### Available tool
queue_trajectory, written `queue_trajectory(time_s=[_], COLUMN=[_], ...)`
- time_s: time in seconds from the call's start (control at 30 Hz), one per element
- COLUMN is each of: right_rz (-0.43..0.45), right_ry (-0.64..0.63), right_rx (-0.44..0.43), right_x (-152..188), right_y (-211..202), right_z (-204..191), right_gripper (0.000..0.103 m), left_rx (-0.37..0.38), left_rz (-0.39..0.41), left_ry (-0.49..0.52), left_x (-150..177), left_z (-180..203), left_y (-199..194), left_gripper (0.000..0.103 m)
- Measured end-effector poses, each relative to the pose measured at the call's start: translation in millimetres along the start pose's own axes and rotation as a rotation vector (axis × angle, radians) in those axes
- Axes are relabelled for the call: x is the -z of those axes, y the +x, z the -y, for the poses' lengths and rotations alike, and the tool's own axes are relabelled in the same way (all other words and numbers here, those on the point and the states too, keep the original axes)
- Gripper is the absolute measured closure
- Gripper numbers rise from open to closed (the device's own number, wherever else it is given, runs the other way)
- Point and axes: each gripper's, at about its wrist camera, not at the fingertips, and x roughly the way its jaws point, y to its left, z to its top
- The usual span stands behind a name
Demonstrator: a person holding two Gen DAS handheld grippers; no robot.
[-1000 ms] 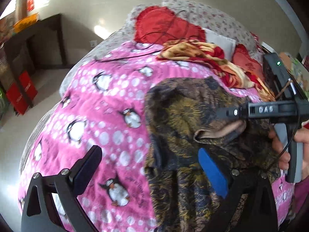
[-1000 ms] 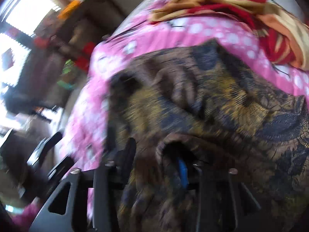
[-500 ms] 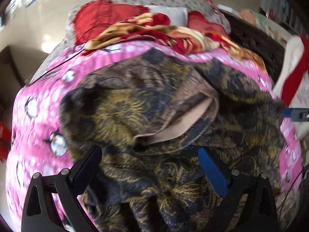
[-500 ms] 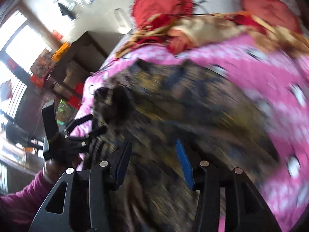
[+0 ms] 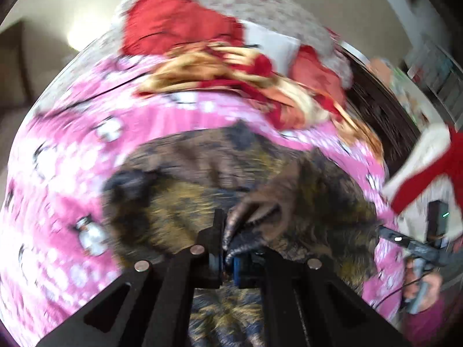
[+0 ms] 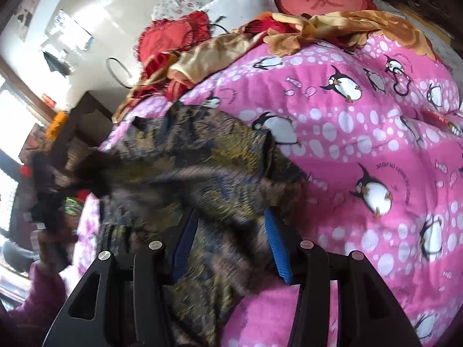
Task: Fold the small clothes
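Left tool (image 5: 227,256) has clamped the blurred garment (image 5: 185,202).

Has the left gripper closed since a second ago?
Yes. The left gripper, wide open before, is now shut on a fold of the dark patterned garment lying on the pink penguin blanket.

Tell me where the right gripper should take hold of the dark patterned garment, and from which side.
Grip the dark patterned garment at its free right-hand edge beside the pink penguin quilt, coming in from the right. The left gripper already pinches the opposite fold, so that edge is probably the loose end.
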Motion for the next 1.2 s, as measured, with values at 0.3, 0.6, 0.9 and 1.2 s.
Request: queue_trajectory(time_s=[0.3, 0.6, 0.9, 1.2], right_rz=[0.076, -0.009, 0.111, 0.02], right_ry=[0.062, 0.112, 0.028, 0.011], right_rx=[0.044, 0.028, 0.232, 0.029], right_x=[-21, -8, -37, 8], right_y=[4, 34, 24, -14], right_z=[12, 26, 13, -1], right_gripper=[0.051, 0.079, 0.095, 0.072], left_rx=[-0.033, -0.021, -0.115, -0.128], left_rz=[-0.127, -0.139, -0.162, -0.084], left_ry=[-0.082, -0.116, -0.133, -0.089], left_x=[27, 28, 23, 33], left_z=[-38, -40, -34, -28], left_y=[22, 23, 43, 21], left_gripper=[0.099, 0.099, 0.057, 0.039])
